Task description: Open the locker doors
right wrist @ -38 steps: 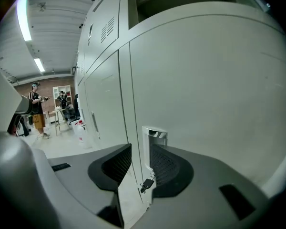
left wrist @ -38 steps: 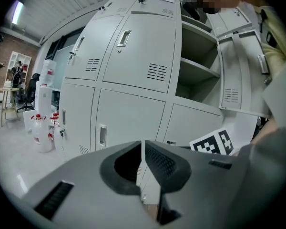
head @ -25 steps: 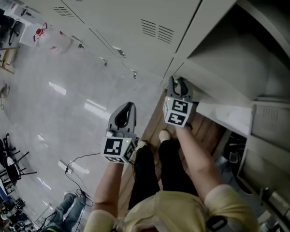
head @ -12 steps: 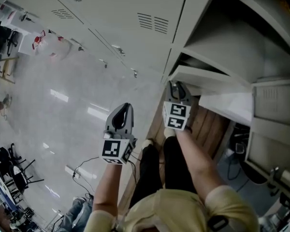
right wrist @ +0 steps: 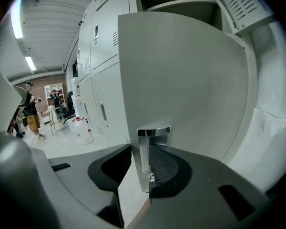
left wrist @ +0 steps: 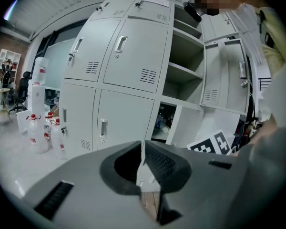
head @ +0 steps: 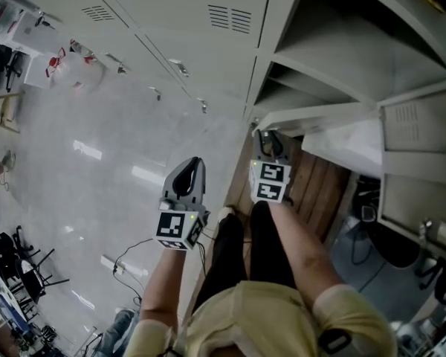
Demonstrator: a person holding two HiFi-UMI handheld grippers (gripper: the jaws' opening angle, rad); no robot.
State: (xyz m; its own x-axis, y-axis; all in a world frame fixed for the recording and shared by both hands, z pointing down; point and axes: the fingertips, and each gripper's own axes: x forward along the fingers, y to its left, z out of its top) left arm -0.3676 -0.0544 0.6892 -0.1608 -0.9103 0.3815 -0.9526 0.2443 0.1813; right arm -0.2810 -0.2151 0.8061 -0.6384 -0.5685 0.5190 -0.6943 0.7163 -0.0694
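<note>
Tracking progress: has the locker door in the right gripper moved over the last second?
Yes; the door has swung outward from the locker frame, toward the person.

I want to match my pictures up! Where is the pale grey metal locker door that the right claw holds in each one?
Head view: the pale grey metal locker door sits right of centre, swung out.
Left gripper view: the door is at lower right, beside the dark opening.
Right gripper view: the door fills the middle, its shiny metal handle in the right claw.
Shared landmark: the clear plastic jugs, left in every view.
</note>
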